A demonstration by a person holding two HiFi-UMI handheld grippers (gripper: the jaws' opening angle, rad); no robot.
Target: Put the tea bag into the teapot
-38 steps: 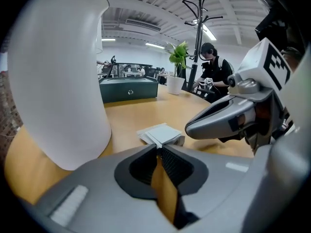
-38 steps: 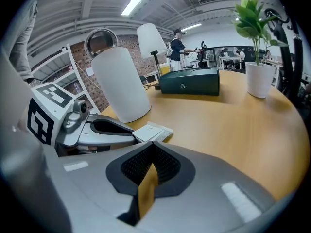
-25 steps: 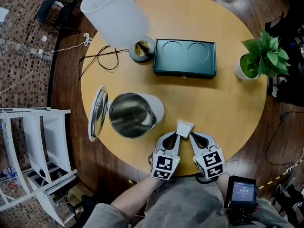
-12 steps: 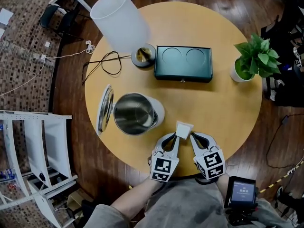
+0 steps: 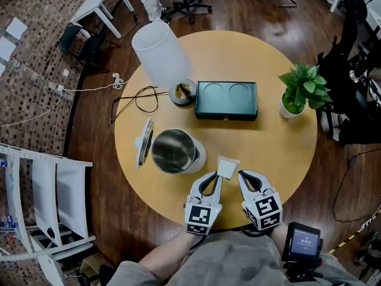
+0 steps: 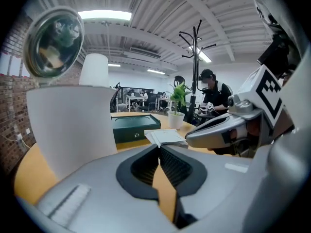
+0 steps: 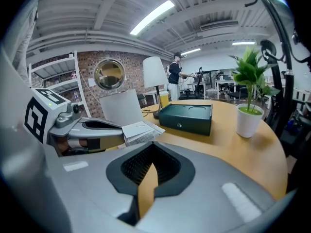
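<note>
Lifted tea bag [image 5: 228, 167], left gripper [image 5: 218, 175] clamped on its edge, right gripper [image 5: 240, 175] seemingly too, teapot [image 5: 174, 151] open alongside.

teapot [image 5: 174, 152] left of tea bag [image 5: 227, 167] | box [image 5: 226, 100] behind | plant [image 5: 300, 88] right

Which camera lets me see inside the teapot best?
The head view: it looks straight down into the open teapot, so its shiny metal inside shows. The left gripper view shows only its white outside wall and raised lid. The right gripper view shows the same, smaller and farther off.
</note>
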